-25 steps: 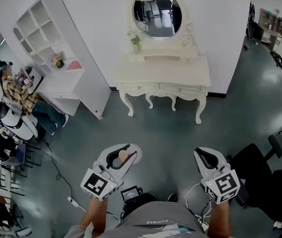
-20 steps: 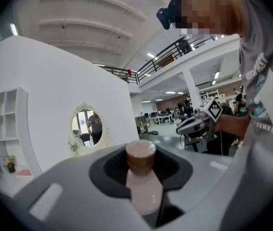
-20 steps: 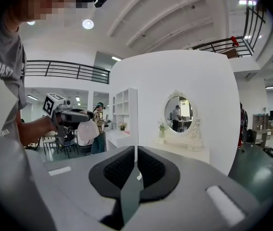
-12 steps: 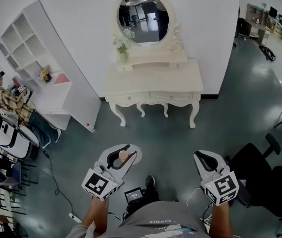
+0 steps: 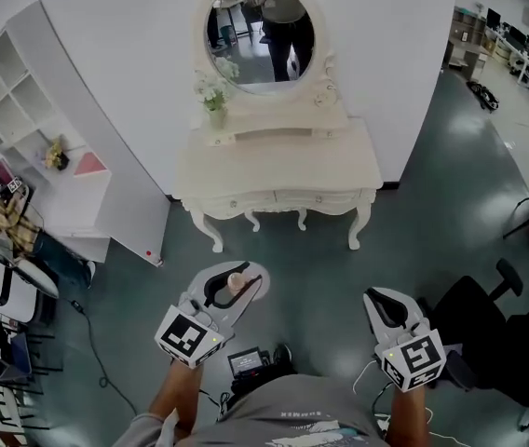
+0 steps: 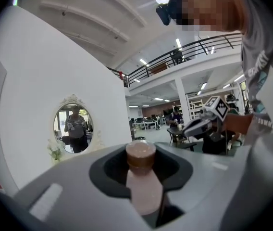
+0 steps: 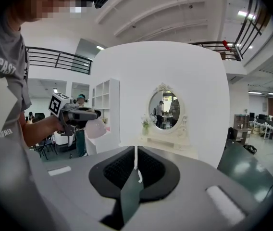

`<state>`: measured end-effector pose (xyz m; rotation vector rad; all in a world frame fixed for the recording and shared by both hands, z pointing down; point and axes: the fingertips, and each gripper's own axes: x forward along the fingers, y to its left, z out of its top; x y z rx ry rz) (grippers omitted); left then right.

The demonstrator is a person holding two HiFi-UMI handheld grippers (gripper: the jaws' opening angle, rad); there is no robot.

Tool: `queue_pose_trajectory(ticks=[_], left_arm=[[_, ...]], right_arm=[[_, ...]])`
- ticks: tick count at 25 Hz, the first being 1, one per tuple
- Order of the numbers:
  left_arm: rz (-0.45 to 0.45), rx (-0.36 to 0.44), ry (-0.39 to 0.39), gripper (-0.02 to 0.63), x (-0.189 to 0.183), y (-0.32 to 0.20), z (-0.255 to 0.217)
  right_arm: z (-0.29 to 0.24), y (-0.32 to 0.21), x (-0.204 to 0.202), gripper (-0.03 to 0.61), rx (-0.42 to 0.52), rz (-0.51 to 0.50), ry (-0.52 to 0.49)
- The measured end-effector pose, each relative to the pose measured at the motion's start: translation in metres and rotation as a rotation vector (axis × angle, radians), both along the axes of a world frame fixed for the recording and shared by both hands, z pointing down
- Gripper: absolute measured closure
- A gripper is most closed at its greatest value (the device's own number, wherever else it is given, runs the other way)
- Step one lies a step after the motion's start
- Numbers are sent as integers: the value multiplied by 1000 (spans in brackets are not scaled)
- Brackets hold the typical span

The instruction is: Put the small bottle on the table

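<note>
Left tongs (image 5: pixel 236 279) are clamping the small bottle (image 6: pixel 144 186), its brown cap (image 6: pixel 141 155) pointing forward along them. Right tongs (image 7: pixel 135 160) are sitting closed, empty.

The only lettering I could make out was on the person's grey T-shirt (image 7: pixel 6 81), at the near left of the right gripper view: pale capitals that read "GPAS" before the cloth folded away. In the head view, a line of print low on that same shirt was too small to read. The left gripper (image 5: pixel 235 285) and the right gripper (image 5: pixel 387 304) each carried a cube with black-and-white square code markers, patterns only, without letters or digits
</note>
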<state>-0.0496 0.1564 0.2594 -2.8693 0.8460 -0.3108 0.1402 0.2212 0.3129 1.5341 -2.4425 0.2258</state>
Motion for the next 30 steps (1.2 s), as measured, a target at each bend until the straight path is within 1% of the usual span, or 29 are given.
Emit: queue_pose_trajectory(ticks=[7, 12, 16, 21, 23, 26, 30], left_arm=[[55, 5, 10, 503, -30, -70, -6], [76, 2, 33, 503, -45, -100, -7], [53, -37, 57, 503, -53, -114, -5], [22, -47, 47, 503, -51, -140, 7], [1, -55, 33, 503, -48, -151, 12], [-33, -41, 1, 503, -41, -170, 22], [-95, -72, 13, 503, -22, -199, 21]], right_arm=[[-7, -61, -32, 557, 0, 60, 16], [-9, -87, -49, 557, -4, 76, 35], [-7, -104, -56, 557, -21, 59, 54], [-3, -140, -47, 557, -23, 29, 45], [0, -159, -41, 557, -15, 7, 35], [5, -191, -31, 557, -7, -37, 16], [7, -239, -13, 557, -10, -104, 2]])
